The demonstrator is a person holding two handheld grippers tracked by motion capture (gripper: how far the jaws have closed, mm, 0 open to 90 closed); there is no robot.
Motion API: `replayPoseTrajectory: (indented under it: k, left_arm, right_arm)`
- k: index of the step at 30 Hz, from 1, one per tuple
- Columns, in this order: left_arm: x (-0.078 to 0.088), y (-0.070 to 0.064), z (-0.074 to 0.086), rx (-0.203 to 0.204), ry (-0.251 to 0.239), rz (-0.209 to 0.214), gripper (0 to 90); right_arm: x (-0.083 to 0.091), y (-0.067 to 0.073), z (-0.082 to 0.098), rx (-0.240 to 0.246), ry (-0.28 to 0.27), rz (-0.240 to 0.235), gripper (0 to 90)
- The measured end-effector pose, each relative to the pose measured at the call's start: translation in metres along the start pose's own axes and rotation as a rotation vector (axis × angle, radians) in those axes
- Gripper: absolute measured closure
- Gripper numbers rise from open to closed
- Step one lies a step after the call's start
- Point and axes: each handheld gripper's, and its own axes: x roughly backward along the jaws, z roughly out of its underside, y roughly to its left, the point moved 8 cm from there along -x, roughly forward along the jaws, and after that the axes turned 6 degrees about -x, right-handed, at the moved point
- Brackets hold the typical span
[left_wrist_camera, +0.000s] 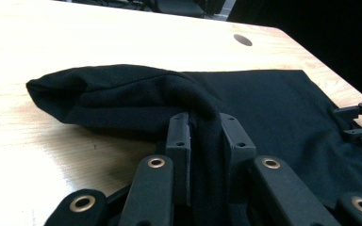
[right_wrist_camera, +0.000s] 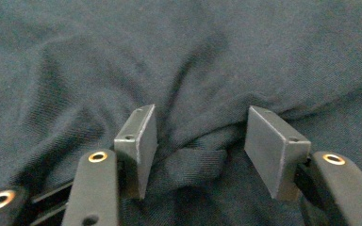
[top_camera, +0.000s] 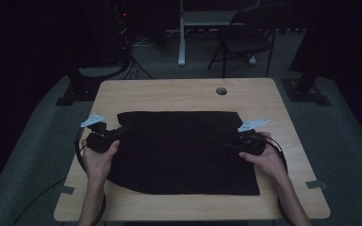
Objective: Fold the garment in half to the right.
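- High view: a black garment lies spread flat over the middle of the light wooden desk. The person's forearms come in from the near edge, one on each side of the cloth. The left hand holds the left claw at the garment's left edge, toward its far corner, pointing inward across the desk. The right hand holds the right claw at the right edge, pointing inward too. Each claw carries a grey three-cornered plate on top. A round cable hole sits in the desk's far side, and a folding chair stands on the floor beyond.
- Left gripper view: the left claw stands narrow, its two pads pinching a raised fold of the black garment. The pinched edge lifts off the wood and bulges in a rounded roll to the left. The right claw shows at the far right edge of the cloth.
- Right gripper view: the right claw points down at the garment, its pads standing apart. A small ridge of wrinkled cloth lies between them, and neither pad presses on it.
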Motion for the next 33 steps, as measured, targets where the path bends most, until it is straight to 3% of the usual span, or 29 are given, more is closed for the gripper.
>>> replayPoseTrajectory:
  k: [15, 23, 33]
  left_arm:
    - [0.001, -0.013, -0.008, -0.024, -0.018, 0.039, 77.6]
    - [-0.006, -0.035, -0.018, -0.061, -0.018, 0.078, 77.7]
    - [-0.017, -0.068, -0.029, -0.13, -0.01, 0.129, 77.9]
  right_arm:
    - [-0.011, 0.015, -0.007, 0.018, -0.001, -0.01, 43.3]
    - [-0.018, 0.024, -0.013, 0.029, 0.0, -0.025, 43.3]
    - [-0.019, 0.024, -0.013, 0.029, -0.002, -0.03, 43.3]
